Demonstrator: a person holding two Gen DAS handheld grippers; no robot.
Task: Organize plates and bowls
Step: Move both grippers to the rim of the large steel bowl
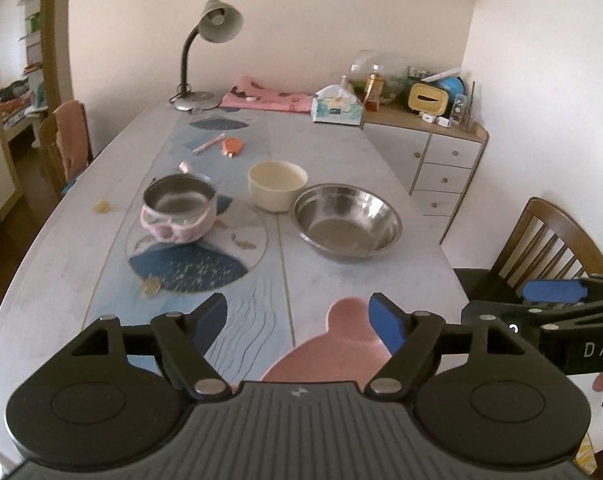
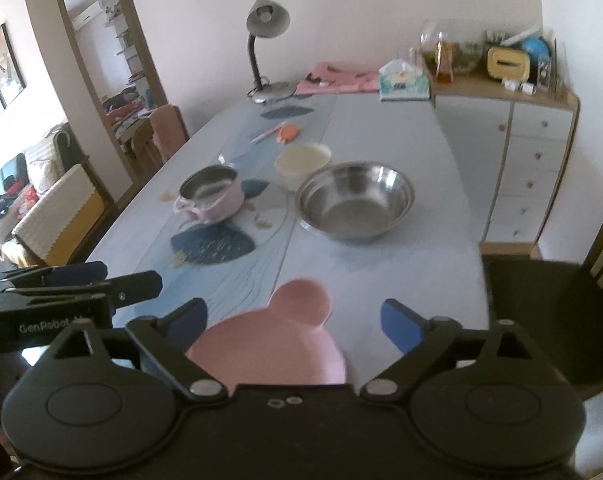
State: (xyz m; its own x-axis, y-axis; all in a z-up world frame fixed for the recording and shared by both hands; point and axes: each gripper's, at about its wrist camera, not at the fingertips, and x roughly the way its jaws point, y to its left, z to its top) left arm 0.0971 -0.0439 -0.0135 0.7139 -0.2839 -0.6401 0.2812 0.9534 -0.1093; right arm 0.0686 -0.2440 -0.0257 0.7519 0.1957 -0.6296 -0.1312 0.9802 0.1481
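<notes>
Both grippers, left gripper (image 1: 297,320) and right gripper (image 2: 293,320), hover with fingers released above the pink plate (image 2: 277,340) at lower centre; next likely fetching the steel bowl (image 2: 355,206) mid-surface.

Pale desk (image 1: 341,280) with blue patterned runner. On it: pink plate (image 1: 341,344) at near edge, steel bowl (image 1: 347,222), cream bowl (image 1: 277,184), pink-sleeved steel bowl (image 1: 179,208), lamp (image 1: 205,60), tissue box (image 1: 335,106), pink cloth (image 1: 269,98) at far end.
</notes>
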